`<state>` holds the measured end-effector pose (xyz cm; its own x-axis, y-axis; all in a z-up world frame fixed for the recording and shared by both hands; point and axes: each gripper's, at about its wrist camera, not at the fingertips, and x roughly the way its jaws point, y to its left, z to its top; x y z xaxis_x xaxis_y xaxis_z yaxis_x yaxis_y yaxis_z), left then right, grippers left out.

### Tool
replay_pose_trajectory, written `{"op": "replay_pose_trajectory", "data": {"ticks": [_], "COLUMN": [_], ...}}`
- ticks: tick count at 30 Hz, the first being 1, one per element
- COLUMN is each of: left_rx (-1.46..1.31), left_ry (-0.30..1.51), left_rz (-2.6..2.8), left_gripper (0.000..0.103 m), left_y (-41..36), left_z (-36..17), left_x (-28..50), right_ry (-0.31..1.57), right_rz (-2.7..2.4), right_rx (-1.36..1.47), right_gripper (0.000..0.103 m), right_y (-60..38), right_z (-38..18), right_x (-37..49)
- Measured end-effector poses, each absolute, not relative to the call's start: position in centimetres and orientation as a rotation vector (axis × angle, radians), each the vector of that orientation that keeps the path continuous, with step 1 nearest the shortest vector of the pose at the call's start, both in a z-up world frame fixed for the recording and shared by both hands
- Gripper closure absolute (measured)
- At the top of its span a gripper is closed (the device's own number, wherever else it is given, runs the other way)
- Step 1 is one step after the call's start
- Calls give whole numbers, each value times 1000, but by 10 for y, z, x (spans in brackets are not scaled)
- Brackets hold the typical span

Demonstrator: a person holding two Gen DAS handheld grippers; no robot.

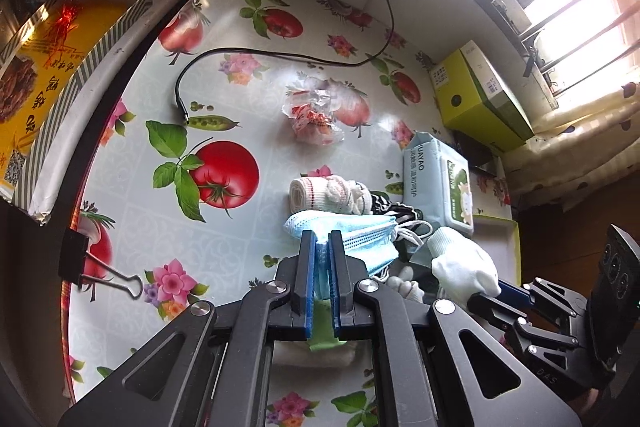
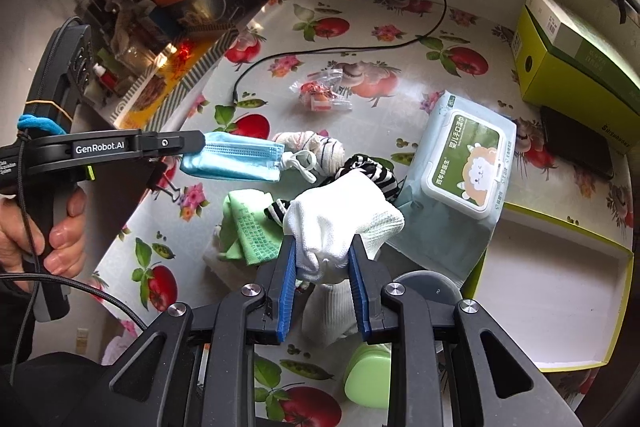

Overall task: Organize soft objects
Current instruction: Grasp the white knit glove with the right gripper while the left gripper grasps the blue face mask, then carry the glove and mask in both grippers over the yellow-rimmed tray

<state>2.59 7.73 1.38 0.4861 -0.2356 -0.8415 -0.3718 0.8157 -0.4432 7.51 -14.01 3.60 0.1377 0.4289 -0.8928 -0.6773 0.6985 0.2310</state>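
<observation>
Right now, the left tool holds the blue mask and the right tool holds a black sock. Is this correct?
Not quite. The left tool does hold the blue mask, but the right tool holds a white sock, not a black one. The right wrist view shows it between the blue pads.

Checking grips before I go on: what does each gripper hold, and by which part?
Left gripper: blue face mask, pinched at one end. Right gripper: white glove, clamped around its bunched lower part.
</observation>
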Motion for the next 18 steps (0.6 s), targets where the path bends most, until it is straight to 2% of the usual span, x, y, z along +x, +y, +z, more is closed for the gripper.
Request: {"op": "replay_pose_trajectory", "data": {"ticks": [18], "left_rx": [-574], "left_ry": [1072], "left_rz": [-42], "left_gripper": [97], "left_y": [18], "left_z": [43], "left_x": [54], "right_ry": [1113], "right_rz": [699], "right_rx": [-136], "right_gripper": [79], "right_y": [-204], "right_z": [64], "right_x": [84]}}
